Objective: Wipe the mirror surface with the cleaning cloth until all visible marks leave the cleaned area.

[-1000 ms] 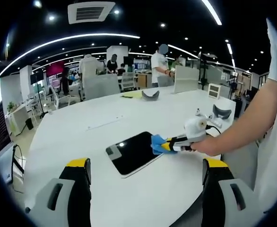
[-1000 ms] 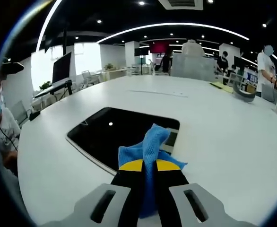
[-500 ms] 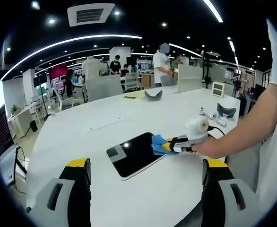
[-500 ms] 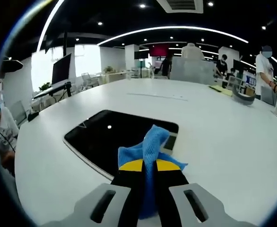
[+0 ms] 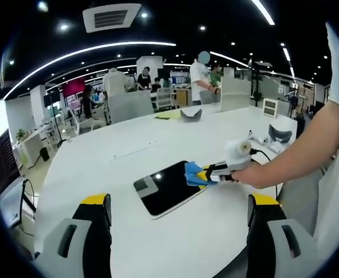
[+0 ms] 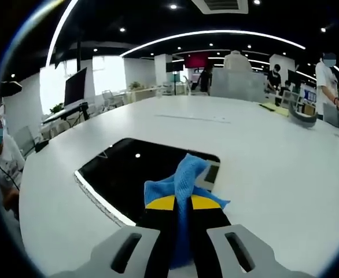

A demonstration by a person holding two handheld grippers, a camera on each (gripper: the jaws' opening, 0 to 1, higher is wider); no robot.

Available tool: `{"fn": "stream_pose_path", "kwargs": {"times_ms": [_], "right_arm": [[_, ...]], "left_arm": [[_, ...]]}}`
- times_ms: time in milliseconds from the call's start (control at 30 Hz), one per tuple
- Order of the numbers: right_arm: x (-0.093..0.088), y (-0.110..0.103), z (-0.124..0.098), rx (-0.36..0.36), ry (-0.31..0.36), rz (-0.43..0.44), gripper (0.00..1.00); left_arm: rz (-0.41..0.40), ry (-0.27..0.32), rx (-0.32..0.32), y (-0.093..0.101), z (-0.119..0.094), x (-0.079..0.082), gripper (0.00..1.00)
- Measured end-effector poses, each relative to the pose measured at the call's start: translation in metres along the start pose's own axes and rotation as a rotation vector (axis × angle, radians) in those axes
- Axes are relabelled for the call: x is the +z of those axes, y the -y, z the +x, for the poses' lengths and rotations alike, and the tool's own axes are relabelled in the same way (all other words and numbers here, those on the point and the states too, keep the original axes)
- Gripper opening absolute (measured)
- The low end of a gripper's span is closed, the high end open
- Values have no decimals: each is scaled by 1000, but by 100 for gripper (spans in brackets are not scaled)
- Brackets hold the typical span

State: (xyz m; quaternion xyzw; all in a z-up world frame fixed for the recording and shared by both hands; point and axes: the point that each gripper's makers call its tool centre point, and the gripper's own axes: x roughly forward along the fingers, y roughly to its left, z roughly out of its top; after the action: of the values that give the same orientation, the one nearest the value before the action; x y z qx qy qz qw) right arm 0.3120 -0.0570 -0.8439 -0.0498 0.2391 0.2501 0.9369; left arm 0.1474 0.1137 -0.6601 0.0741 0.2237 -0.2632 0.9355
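While the right gripper [image 6: 182,215] stays pinched on the blue cloth [image 6: 181,179] at the mirror [image 6: 140,171] edge, press flat, sweeping overlapping strokes; marks seem indistinct.

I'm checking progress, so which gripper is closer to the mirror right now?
Right. The right gripper holds the blue cloth at the mirror edge; the left gripper is open, back from it.

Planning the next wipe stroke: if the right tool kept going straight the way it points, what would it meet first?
Probably the mirror: the right tool, shut on the blue cloth, points across its near edge, so the cloth would slide onto the dark surface. Depth is hard to judge.
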Motion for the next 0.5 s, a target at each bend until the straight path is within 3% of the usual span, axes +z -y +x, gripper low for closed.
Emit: {"fn": "stream_pose_path", "kwargs": {"times_ms": [500], "right_arm": [[9, 3, 15, 10, -3, -12, 3]], "left_arm": [[-3, 5, 13, -6, 2, 4, 99]]}}
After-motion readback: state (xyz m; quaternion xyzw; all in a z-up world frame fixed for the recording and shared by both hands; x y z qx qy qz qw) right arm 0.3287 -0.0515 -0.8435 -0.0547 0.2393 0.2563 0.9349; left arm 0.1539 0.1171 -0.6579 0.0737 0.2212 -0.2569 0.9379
